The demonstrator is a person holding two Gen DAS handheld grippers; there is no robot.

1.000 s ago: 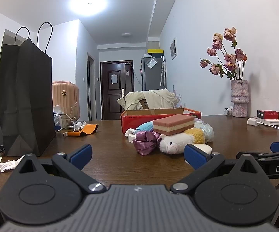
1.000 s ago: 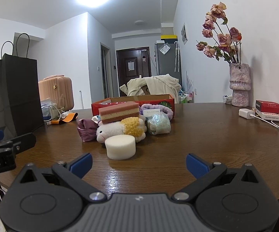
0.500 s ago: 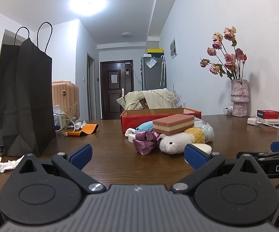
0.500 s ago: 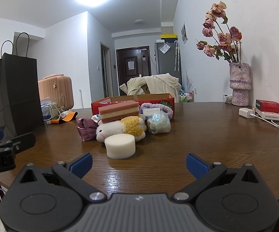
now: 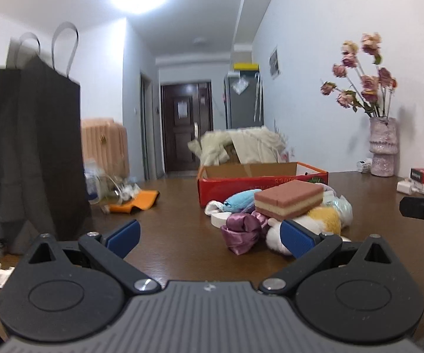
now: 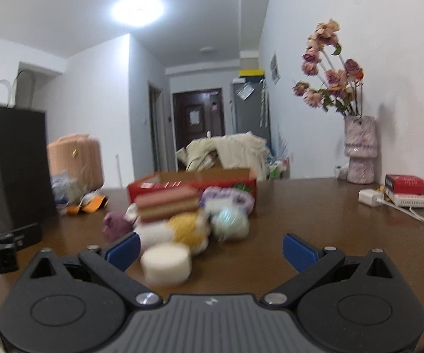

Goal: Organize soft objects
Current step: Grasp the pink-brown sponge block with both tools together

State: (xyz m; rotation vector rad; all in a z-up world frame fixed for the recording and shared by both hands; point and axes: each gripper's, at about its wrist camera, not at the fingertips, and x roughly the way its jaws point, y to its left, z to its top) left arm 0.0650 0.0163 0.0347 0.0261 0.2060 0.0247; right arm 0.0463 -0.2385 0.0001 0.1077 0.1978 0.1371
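Left gripper (image 5: 209,236): jaws spread wide, nothing between them; it hovers low over the wooden table (image 5: 170,235), facing the pile of soft items.
Right gripper (image 6: 210,248): jaws equally wide apart, holding nothing; the white foam cylinder (image 6: 166,261) sits just ahead of its left finger (image 6: 123,248), no contact seen.
Soft pile: gathered on the table in front of the red cardboard box (image 5: 259,181), touching or nearly touching it.
Layered sponge (image 5: 288,200): pink-and-cream block, resting tilted on top of the pile, over the plush toy (image 5: 314,225).
Plush toy: white body with a yellow part, lying low at the near side of the pile; its lower edge is hidden by the left gripper's right finger (image 5: 295,239).
Purple satin scrunchie (image 5: 241,232): at the pile's near-left corner, on the table.
Light blue cloth item (image 5: 239,198): behind the scrunchie, against the box.
Pale green bundle (image 6: 229,223): at the pile's right side, blurred in the right wrist view; material cannot be told.
Red cardboard box: open-topped, interior contents not visible.
Black paper bag (image 5: 35,147): upright at the table's left.
Vase of dried roses (image 5: 383,147): far right, by the wall.
Image quality: right wrist view is motion-blurred.
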